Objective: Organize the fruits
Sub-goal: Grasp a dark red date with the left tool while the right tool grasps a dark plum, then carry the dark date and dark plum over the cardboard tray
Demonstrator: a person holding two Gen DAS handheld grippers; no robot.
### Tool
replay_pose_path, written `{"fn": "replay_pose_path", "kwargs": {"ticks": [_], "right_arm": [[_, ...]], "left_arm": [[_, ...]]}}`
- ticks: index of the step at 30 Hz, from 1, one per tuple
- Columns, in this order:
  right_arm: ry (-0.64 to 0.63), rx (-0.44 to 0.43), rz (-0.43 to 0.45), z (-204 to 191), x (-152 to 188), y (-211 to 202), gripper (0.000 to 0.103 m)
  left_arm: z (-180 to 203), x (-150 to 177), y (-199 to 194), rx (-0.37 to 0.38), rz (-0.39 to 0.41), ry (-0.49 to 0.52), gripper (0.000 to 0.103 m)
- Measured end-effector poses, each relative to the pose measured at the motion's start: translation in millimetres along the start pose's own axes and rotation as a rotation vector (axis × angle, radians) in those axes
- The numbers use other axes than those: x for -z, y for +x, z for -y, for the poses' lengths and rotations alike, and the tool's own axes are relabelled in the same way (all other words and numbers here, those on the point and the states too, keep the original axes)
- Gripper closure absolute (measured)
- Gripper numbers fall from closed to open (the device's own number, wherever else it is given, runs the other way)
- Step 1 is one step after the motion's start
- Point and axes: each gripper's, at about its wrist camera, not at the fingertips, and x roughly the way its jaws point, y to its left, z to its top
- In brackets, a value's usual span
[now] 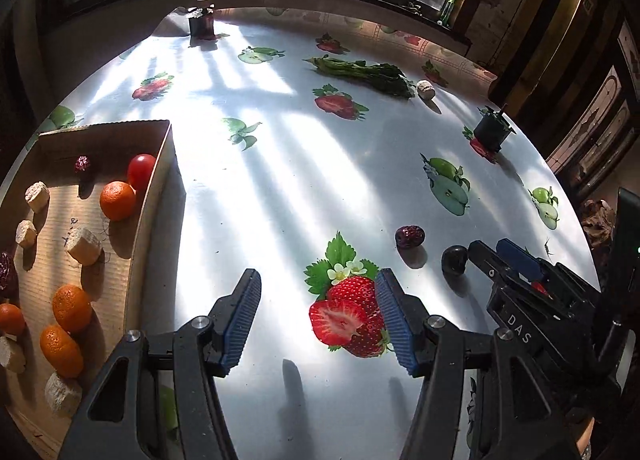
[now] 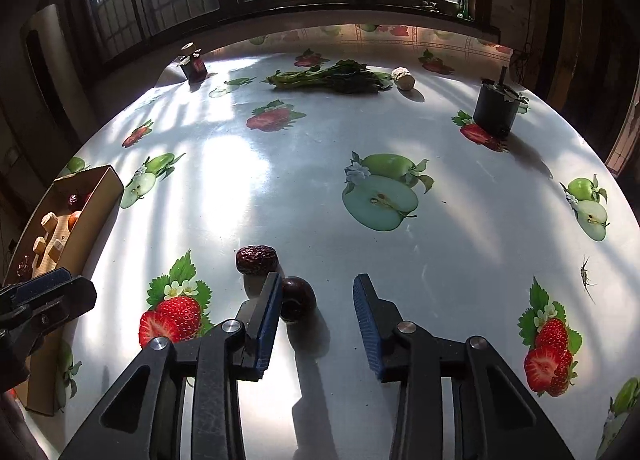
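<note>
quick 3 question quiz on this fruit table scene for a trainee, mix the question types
1. True or false: the right gripper is shut on the dark round fruit.
2. Which fruit lies on the table just beyond that dark round fruit? A) orange B) wrinkled red date C) cherry tomato
3. Fill in: the oranges and the cherry tomato sit inside the ______.

Key
1. False: its jaws are open, and the fruit sits beside the left finger's inner pad.
2. B
3. cardboard box, left of the open left gripper.
</note>
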Motion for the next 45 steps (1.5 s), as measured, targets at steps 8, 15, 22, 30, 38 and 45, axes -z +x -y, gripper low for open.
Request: {"fn": "replay_pose_path", "kwargs": {"ticks": [8,15,22,30,38,45], "right_arm": [[0.234,-0.204,-0.056,64,8,17,0.064],[0.308,-0.267,-0.072,73,9,24,0.064],[0.34,-0.301,-0.041,79,6,22,0.064],[0.273,-0.347,-0.05,57,3,28,0.055],[0.14,-0.254,-0.043,29,5,27,0.055],[0.104,-0.243,-0.036,19,5,26,0.068]], "left_arm": [[25,-21,48,0.09,-0.013,0.035,0.045],[48,-30,70,0.163,-0.011,0.102,0.058],[60,-21,74,0.171,0.016,0.184,0.08],[36,-13,62,0.157,0.014,0.137,0.08],[31,-4,56,0.18,0.038,0.143,0.079],[43,2,51,0.141,0.039,0.191,0.08]]}}
